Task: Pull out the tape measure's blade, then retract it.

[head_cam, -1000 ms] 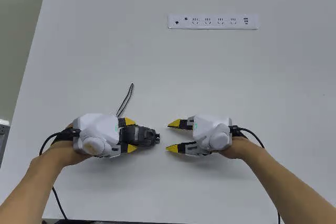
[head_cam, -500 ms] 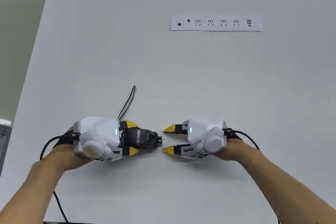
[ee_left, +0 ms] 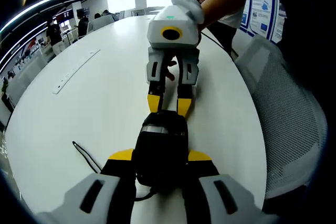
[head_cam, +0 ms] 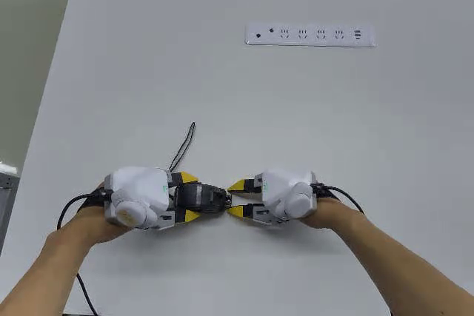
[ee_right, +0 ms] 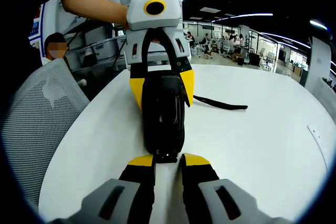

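Observation:
The black tape measure (head_cam: 201, 197) lies low over the white table (head_cam: 222, 94), and my left gripper (head_cam: 187, 197) is shut on its body. In the left gripper view the case (ee_left: 160, 148) sits between my yellow fingertips (ee_left: 122, 155). My right gripper (head_cam: 236, 198) faces it from the right, open by a narrow gap. Its yellow tips flank the blade end of the case (ee_right: 168, 156); I cannot tell whether they touch it. The right gripper (ee_left: 168, 103) points straight at the case. No blade is drawn out. A black wrist strap (head_cam: 185, 144) trails from the case across the table.
A white power strip (head_cam: 309, 35) lies flat at the far side of the table. The table's left edge (head_cam: 44, 86) borders a greenish floor. A grey mesh chair (ee_right: 37, 129) stands just off the near edge, and people sit at desks far behind.
My right gripper has slid left until its tips flank the tape measure's front end, and its jaws have narrowed slightly. The left gripper keeps its hold in place.

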